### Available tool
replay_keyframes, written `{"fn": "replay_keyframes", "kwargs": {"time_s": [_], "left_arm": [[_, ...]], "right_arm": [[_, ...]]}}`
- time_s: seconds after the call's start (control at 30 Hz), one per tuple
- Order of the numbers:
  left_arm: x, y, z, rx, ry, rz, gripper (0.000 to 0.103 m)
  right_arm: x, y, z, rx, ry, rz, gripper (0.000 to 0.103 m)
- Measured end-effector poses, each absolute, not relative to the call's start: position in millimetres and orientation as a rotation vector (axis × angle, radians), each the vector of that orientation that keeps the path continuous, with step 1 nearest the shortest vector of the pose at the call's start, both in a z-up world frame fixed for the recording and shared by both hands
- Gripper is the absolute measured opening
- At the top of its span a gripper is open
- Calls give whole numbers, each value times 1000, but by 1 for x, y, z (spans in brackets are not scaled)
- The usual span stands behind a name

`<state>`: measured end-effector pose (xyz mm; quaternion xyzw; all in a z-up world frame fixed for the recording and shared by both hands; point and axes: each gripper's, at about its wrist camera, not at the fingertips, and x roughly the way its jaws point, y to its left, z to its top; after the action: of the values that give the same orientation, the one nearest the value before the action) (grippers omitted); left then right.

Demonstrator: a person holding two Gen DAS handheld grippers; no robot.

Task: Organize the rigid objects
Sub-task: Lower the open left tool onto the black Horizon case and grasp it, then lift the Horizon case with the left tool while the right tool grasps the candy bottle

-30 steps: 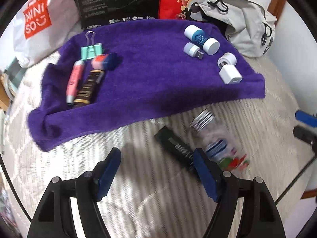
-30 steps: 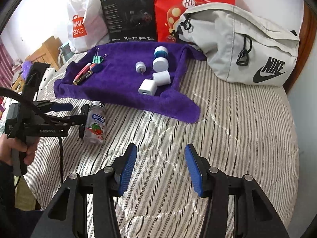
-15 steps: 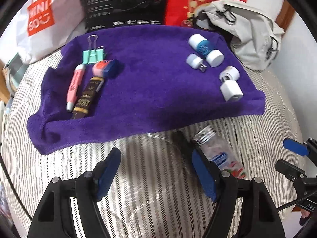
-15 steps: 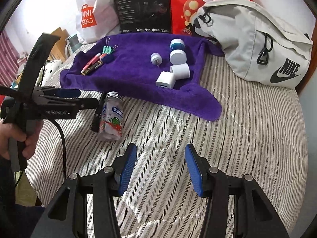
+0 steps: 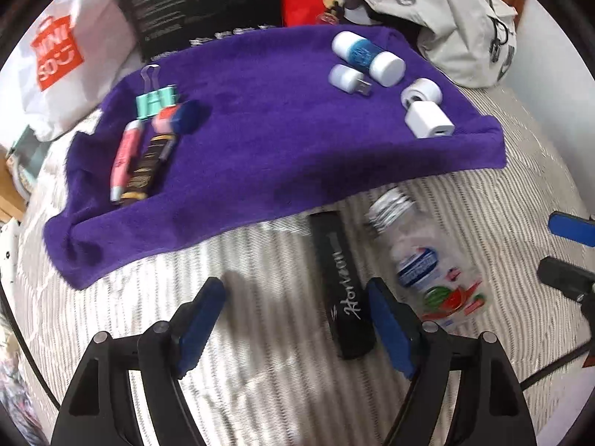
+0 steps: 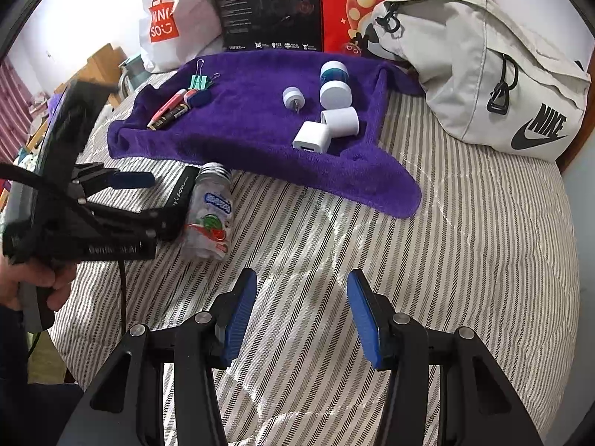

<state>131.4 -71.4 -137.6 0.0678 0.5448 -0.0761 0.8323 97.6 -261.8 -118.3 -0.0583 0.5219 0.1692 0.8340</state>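
On the striped bedspread (image 6: pixel 465 241), the left gripper (image 5: pixel 297 319) has its 2 blue-padded fingers spread wide, empty. The black Horizon-branded bar (image 5: pixel 344 286) lies just inside its right finger (image 5: pixel 388 319); whether they touch cannot be told. A clear screw-top candy bottle (image 5: pixel 427 267) lies on its side just beside the bar, both just off the purple towel (image 5: pixel 279 141). The right gripper (image 6: pixel 302 312) hangs over bare bedspread, fingers apart, holding nothing.

On the towel, a teal binder clip (image 5: pixel 156 100), pink pen (image 5: pixel 124 160) and dark tube (image 5: pixel 147 171) cluster at 1 end; a white charger cube (image 5: pixel 427 120), white cylinder (image 5: pixel 422 91), small USB plug (image 5: pixel 347 78) and blue-and-white container (image 5: pixel 366 57) at the other. A grey Nike bag (image 6: pixel 483 74) sits behind.
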Motion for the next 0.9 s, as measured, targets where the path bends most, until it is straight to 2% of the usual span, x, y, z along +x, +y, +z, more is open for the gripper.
{"fn": "replay_keyframes", "kwargs": {"time_s": [0.17, 0.3, 0.37, 0.43, 0.5, 0.63, 0.9], "left_arm": [[126, -59, -138, 129, 1134, -161, 78], [124, -59, -137, 140, 1105, -195, 73], [123, -61, -135, 130, 1097, -207, 66], [122, -65, -133, 140, 1086, -225, 52], [121, -71, -132, 150, 1079, -243, 45], [121, -78, -129, 153, 1076, -286, 23], [125, -78, -129, 151, 1088, -313, 22]], "right_arm": [[95, -257, -113, -135, 1086, 357, 50], [95, -255, -110, -142, 1075, 347, 50], [95, -255, -109, -152, 1073, 336, 50], [94, -254, -108, -165, 1069, 330, 50], [94, -255, -106, -167, 1063, 329, 50], [92, -257, -104, -163, 1060, 324, 50], [89, -260, -100, -163, 1052, 326, 50]]}}
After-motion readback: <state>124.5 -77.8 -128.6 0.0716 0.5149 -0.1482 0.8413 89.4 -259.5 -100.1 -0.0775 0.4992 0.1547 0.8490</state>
